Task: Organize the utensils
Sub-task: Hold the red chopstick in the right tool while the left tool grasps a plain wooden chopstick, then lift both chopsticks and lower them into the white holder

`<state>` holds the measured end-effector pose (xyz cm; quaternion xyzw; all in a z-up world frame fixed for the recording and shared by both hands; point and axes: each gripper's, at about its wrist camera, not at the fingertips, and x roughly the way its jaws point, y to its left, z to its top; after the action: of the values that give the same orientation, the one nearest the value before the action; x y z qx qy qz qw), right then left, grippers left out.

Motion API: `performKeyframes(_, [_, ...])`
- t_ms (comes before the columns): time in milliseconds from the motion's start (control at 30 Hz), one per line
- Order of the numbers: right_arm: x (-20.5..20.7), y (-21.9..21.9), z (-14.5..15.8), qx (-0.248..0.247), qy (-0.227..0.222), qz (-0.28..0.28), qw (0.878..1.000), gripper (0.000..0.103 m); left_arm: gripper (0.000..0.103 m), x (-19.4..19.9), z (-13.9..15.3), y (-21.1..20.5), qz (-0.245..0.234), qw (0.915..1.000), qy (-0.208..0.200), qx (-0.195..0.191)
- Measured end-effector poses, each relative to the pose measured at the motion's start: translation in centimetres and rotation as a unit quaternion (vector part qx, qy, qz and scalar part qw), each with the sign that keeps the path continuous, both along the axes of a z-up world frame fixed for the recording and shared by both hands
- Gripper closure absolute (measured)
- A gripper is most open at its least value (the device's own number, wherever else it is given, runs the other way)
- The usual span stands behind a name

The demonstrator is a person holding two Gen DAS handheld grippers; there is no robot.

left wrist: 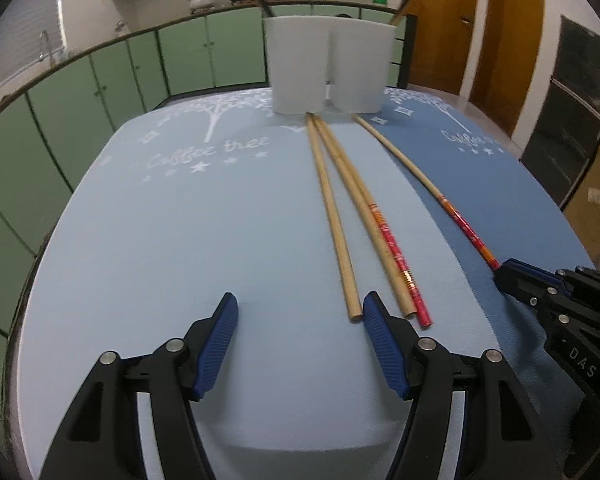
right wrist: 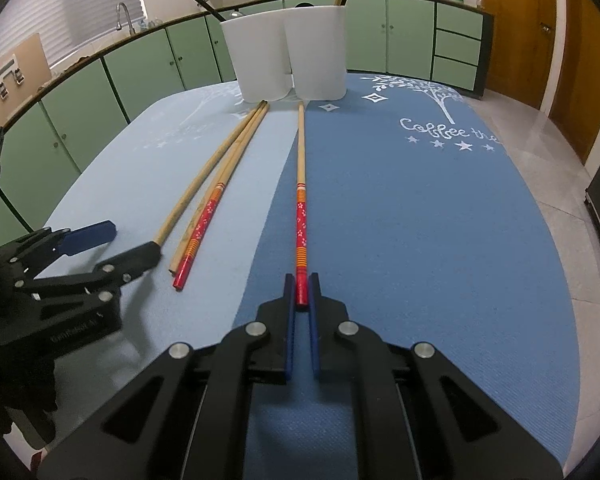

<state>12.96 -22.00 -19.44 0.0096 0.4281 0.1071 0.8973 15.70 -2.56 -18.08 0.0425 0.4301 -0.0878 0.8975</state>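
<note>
Closed on the red end of one chopstick (right wrist: 301,216), the right gripper (right wrist: 301,300) holds it flat on the dark mat (right wrist: 420,240), tip toward twelve o'clock. Next, I judge, comes lifting it into the white cups (right wrist: 288,52). At nine o'clock, the left gripper (left wrist: 300,320) gapes empty beside three chopsticks (left wrist: 352,216). Cup contents stay hidden.

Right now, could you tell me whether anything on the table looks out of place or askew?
Yes. Three chopsticks lie loose and fanned out on the light blue mat, not in the white holders. A fourth, the red-ended chopstick, is pinched in the right gripper.
</note>
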Motion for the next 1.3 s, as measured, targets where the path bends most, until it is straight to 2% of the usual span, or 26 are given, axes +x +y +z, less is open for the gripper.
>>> performKeyframes(300, [-0.3,0.0,0.0,-0.001,-0.001,0.002,1.0,0.095,0.039,0.3,-0.1,-0.4,-0.003,1.0,-0.001,-0.004])
performKeyframes(400, [-0.2,0.1,-0.1,-0.001,-0.001,0.003,1.0,0.096,0.057,0.2,-0.1,-0.9,-0.008,0.9999,-0.004,-0.006])
performKeyframes(467, [-0.2,0.1,-0.1,0.0,-0.001,0.004,1.0,0.097,0.08,0.2,0.0,-1.2,-0.01,0.9999,-0.005,-0.01])
performKeyframes(533, [-0.2,0.0,-0.2,0.005,-0.001,0.004,1.0,0.097,0.094,0.2,0.0,-1.4,-0.01,0.9999,-0.004,-0.008])
performKeyframes(567, [-0.2,0.0,-0.2,0.006,-0.001,0.004,1.0,0.098,0.096,0.2,0.0,-1.6,-0.011,0.9999,-0.002,-0.008])
performKeyframes(767, [-0.5,0.0,0.2,0.005,-0.01,0.005,1.0,0.098,0.096,0.1,0.4,-1.5,-0.005,0.9999,-0.001,-0.014])
performKeyframes(933, [-0.7,-0.3,1.3,0.011,-0.025,0.003,1.0,0.098,0.096,-0.6,2.0,-0.9,-0.004,0.9998,-0.016,-0.014])
performKeyframes(1300, [-1.3,-1.2,7.2,0.019,-0.08,0.001,0.997,0.098,0.097,-2.2,8.6,0.3,-0.006,0.9959,-0.089,-0.019])
